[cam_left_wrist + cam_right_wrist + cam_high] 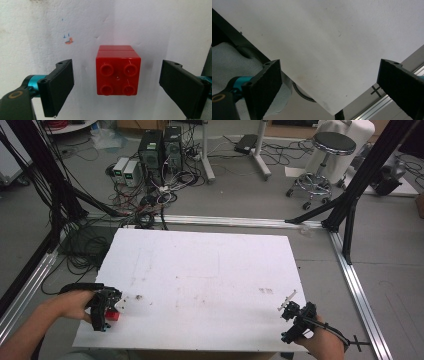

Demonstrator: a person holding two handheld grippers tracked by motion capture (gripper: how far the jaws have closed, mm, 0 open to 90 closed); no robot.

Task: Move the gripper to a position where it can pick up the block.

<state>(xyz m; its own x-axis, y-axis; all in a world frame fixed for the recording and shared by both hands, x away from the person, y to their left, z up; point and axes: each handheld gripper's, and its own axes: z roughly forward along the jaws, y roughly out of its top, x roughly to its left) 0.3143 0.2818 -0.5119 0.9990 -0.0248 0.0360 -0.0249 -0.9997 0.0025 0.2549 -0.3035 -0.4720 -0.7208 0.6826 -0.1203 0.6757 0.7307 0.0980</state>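
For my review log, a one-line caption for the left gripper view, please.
Open left tongs straddle a red four-stud brick lying on the white table.

Premises: a robotics or data-recording laboratory, not a domestic or retail space. Evidence follows. A white foam-board tabletop [210,285], stained and marked, stands inside a frame of black struts [367,170] and aluminium floor rails [357,285]. At 11 o'clock beyond the tabletop, two tower computers [161,149] sit directly on the grey floor [250,195], with small white power units [126,171] beside them and loose cables [150,195] tangled around both. More black cable bundles [55,195] hang at 10 o'clock. At 1 o'clock a wheeled stool [322,162] with a black seat stands near a white cabinet [350,140]. White stand legs [235,155] occupy 12 o'clock.
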